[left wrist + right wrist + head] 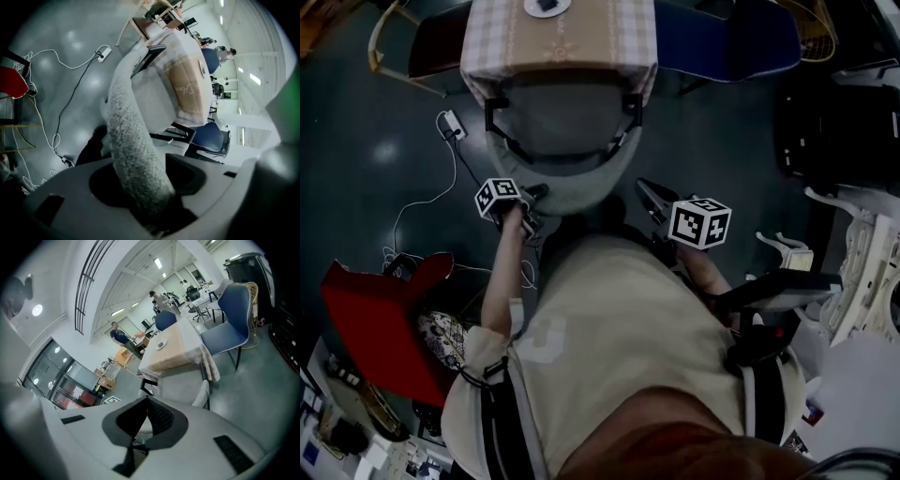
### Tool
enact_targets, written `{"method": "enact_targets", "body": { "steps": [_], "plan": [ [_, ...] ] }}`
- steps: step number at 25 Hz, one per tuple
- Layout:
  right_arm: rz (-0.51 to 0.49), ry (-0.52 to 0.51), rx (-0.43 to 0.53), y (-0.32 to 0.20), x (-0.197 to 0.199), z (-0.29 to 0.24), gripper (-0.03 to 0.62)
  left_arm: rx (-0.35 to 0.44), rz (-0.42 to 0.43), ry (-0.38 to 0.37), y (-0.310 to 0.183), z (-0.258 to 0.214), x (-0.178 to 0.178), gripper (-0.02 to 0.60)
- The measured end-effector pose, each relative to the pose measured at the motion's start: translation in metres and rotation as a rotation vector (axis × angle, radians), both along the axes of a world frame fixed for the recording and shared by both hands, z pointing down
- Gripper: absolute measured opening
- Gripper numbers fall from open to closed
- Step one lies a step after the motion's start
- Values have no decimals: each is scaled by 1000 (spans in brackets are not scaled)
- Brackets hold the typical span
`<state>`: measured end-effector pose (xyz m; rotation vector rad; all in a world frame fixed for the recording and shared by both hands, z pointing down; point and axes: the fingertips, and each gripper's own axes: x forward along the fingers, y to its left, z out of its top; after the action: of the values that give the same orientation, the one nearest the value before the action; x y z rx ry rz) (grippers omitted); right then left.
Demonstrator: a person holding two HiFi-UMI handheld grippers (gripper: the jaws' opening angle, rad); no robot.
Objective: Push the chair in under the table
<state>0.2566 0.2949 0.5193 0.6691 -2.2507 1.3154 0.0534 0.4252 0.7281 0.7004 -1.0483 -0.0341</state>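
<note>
Grey chair [567, 127], front toward table [581, 42]

Dark floor [384, 112] — on it a grey chair [567, 131], cloth-covered table [562, 37], white power strip [450, 125].

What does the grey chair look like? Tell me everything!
The grey chair has a curved, nubbly fabric backrest, a smooth seat and black arm frames. It stands upright on the dark floor, its front under the cloth-covered table. The left gripper clamps the backrest's top edge.
</note>
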Motion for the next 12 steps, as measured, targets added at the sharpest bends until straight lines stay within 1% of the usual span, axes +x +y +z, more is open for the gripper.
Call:
{"method": "enact_targets", "body": {
  "steps": [2,4,6,8,9,12],
  "plan": [
    [-19,-10,-3,3,-6,-1,11,5,-41,5,0,-1,0,230],
    [-30,-18,-1,5,-9,-3,11,3,-115,1,4,-3,0,225],
    [-25,-20,-2,6,-7,-3,11,8,-233,-10,9,-5,0,160],
    [-9,-15,-3,5,-2,-2,11,27,-355,-7,12,-5,-2,161],
    [-1,-12,-3,4,0,-1,11,32,-392,-6,12,-5,-4,161],
    [20,-2,-5,2,9,1,11,28,-458,-4,13,-4,-6,160]
  ]
}}
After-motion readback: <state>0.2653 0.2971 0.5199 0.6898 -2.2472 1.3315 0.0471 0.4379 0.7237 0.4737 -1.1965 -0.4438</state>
